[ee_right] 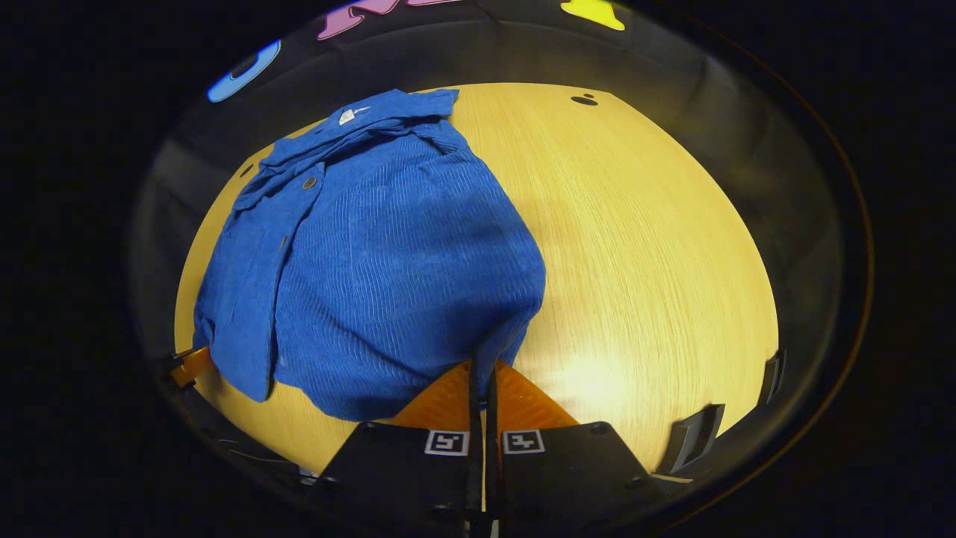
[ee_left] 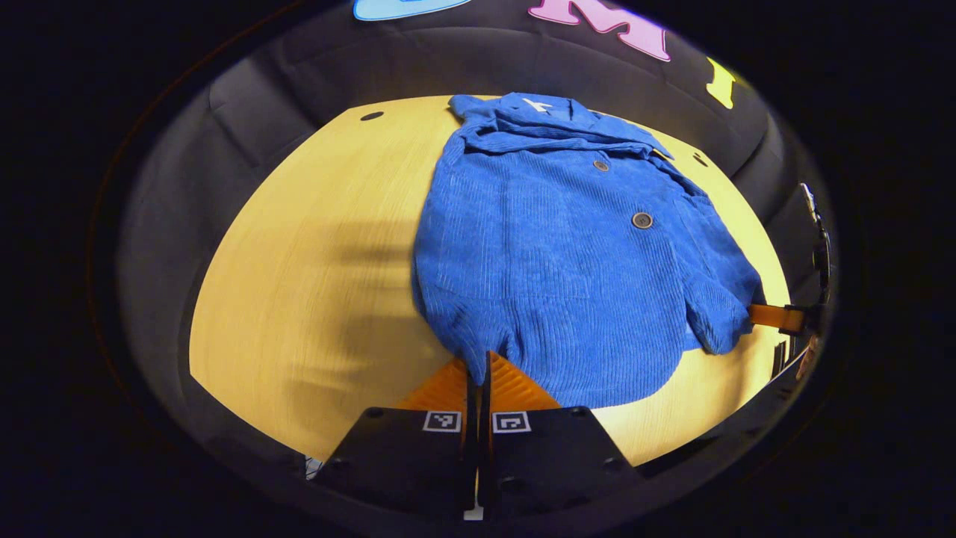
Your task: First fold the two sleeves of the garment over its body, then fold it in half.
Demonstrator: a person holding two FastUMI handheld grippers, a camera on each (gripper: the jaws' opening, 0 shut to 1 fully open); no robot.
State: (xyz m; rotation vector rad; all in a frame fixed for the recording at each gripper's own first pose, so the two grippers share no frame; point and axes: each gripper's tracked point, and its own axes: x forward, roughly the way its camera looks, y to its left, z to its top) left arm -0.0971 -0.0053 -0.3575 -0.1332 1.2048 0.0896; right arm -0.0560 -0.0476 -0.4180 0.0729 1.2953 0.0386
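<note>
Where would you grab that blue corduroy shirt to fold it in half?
Probably at the two hem corners of the blue corduroy shirt, coming from the near table edge: the sleeves already lie folded in. Left tool and right tool pinch there now.

Left gripper [ee_left: 478,366] and right gripper [ee_right: 484,373]: jaws closed.
</note>
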